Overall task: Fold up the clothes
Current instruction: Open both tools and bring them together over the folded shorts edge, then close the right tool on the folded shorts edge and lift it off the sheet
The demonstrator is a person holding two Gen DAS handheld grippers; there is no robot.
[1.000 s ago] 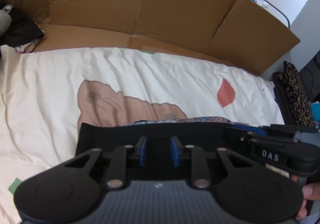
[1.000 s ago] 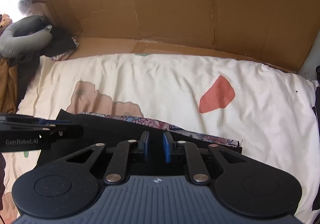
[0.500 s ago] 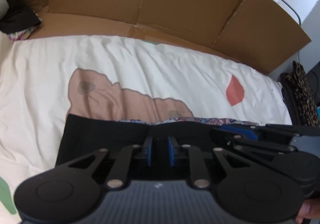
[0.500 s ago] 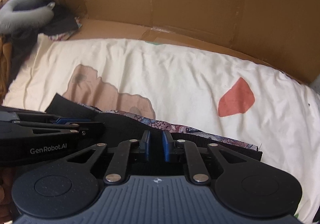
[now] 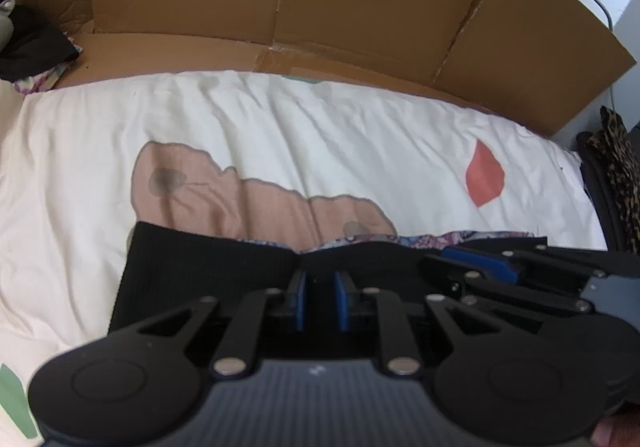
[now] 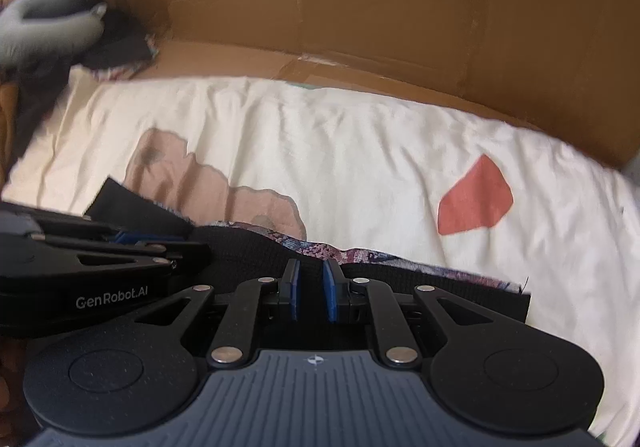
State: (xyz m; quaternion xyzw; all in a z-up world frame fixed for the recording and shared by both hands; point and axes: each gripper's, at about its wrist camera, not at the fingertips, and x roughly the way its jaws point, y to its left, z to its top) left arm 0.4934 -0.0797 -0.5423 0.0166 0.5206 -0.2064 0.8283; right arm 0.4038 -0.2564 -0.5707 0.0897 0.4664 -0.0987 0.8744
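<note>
Garment (image 5: 208,267), black with a patterned lining showing along its far edge, is lying on the cream bedsheet (image 5: 320,135) near the front, before a cardboard wall (image 5: 360,7). Left gripper (image 5: 318,301) is pinching the black fabric's edge, its jaws having just narrowed onto the cloth. Right gripper (image 6: 312,295) is standing just beside it, jaws narrow and likewise clamping the same edge. Both are pointing steeply downward. Grey cushion (image 6: 44,27) is sitting at the far left corner.
</note>
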